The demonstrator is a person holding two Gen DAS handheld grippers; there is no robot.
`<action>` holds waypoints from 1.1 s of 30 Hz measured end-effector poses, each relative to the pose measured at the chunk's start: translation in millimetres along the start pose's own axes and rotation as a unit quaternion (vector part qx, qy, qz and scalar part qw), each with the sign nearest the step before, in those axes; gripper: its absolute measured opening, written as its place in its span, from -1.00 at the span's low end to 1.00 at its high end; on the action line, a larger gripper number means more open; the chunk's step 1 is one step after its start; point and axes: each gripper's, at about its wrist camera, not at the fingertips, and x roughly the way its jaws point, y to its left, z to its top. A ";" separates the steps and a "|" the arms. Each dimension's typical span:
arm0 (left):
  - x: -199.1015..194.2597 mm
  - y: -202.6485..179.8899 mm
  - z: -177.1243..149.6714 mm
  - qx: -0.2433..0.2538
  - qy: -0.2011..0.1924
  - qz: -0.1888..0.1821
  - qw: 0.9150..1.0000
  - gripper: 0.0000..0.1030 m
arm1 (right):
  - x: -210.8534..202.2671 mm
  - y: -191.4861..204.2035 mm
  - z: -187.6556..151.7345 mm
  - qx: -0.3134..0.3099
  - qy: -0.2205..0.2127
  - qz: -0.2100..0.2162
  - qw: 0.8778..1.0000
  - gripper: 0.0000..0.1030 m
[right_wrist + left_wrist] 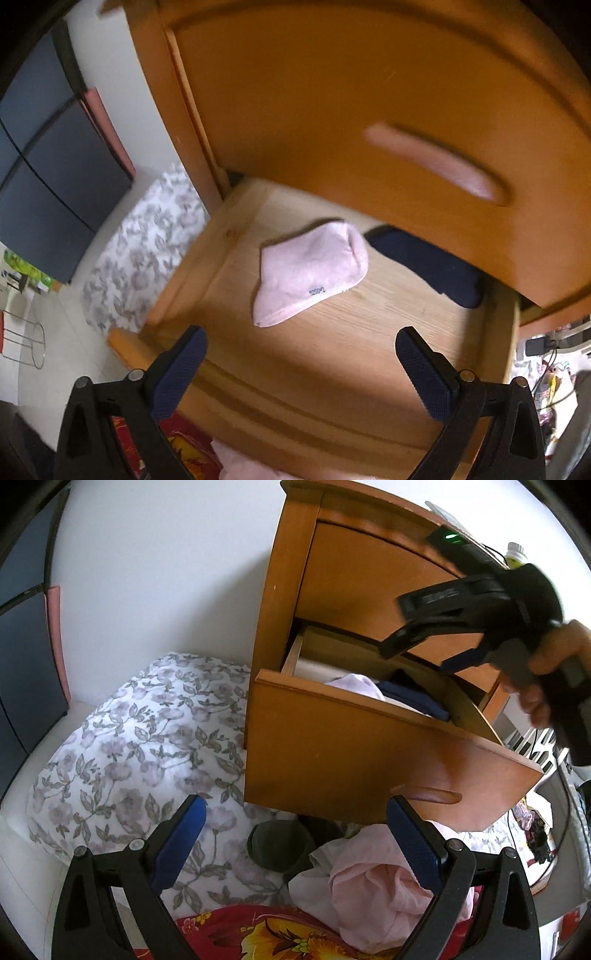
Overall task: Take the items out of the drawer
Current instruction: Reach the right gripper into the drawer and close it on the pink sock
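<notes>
Your left gripper [295, 845] hangs wide open and empty over the pink garment [373, 890] on the bed, clear of the open drawer [332, 746]. Your right gripper [301, 369], fully spread and holding nothing, faces the pink sock [310, 269] beside a navy item [424, 269], likely lining up the next pick.

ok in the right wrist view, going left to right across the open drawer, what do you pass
floral bedding → drawer's left wall → pink sock → dark navy garment, partly under the upper drawer front
</notes>
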 end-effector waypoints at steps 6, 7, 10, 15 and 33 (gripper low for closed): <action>3.6 2.0 0.3 -0.002 0.009 -0.006 1.000 0.90 | 41.2 8.9 15.1 -0.017 0.043 -0.010 0.999 0.98; 4.3 2.0 0.2 -0.002 0.011 -0.005 1.000 0.90 | 44.8 10.4 16.4 -0.019 0.047 -0.011 0.999 0.98; 6.4 1.9 -0.3 -0.002 0.016 -0.004 1.000 0.90 | 59.8 16.1 22.7 -0.027 0.063 -0.013 0.998 0.95; 6.9 0.8 -0.5 0.003 0.017 -0.003 1.000 0.90 | 77.3 26.1 30.2 -0.042 0.086 -0.018 0.995 0.89; 13.4 5.0 -1.4 -0.001 0.033 -0.012 0.999 0.90 | 129.9 24.8 39.2 -0.029 0.154 -0.057 0.986 0.66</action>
